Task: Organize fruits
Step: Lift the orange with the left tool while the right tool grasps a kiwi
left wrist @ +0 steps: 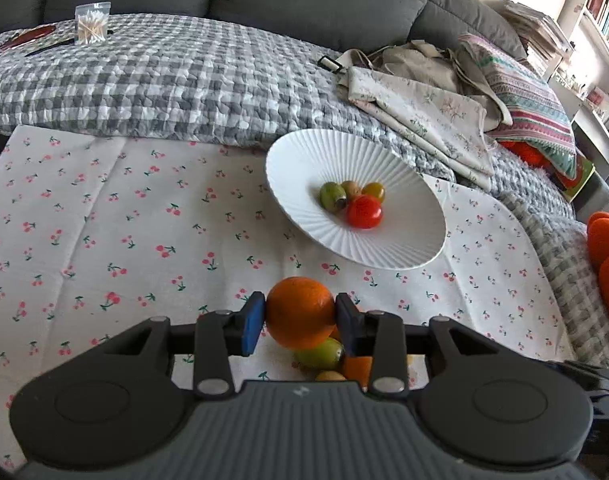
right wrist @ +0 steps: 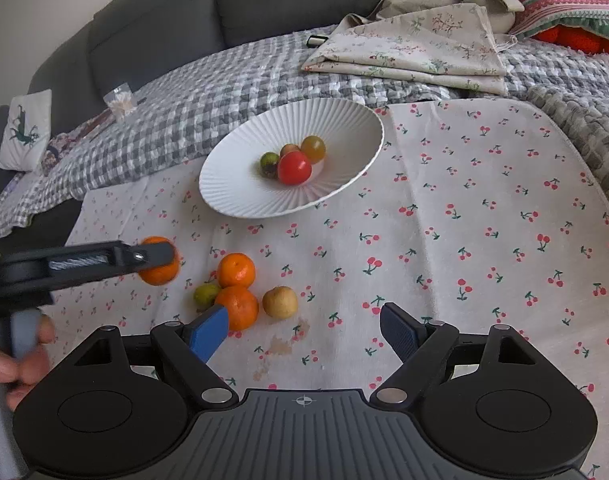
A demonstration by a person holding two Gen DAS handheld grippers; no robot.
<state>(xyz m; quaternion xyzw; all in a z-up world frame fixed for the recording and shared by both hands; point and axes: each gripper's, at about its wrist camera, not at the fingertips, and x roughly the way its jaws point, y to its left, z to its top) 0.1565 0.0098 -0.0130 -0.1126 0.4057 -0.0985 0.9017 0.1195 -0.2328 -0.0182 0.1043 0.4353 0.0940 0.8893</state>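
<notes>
Fingers (left wrist: 251, 322) pinch a mandarin (left wrist: 300, 312) — round, bright orange (dimpled skin).

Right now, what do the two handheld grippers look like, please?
Both the left gripper and right gripper have black linkage arms with silver rivets, round black side discs, a ribbed grey body with a small white mark, and blue finger pads. The left has a grey handle.

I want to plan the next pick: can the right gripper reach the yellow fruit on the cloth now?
Probably yes: the right gripper is open and empty, and the yellow fruit lies uncovered just ahead.
</notes>
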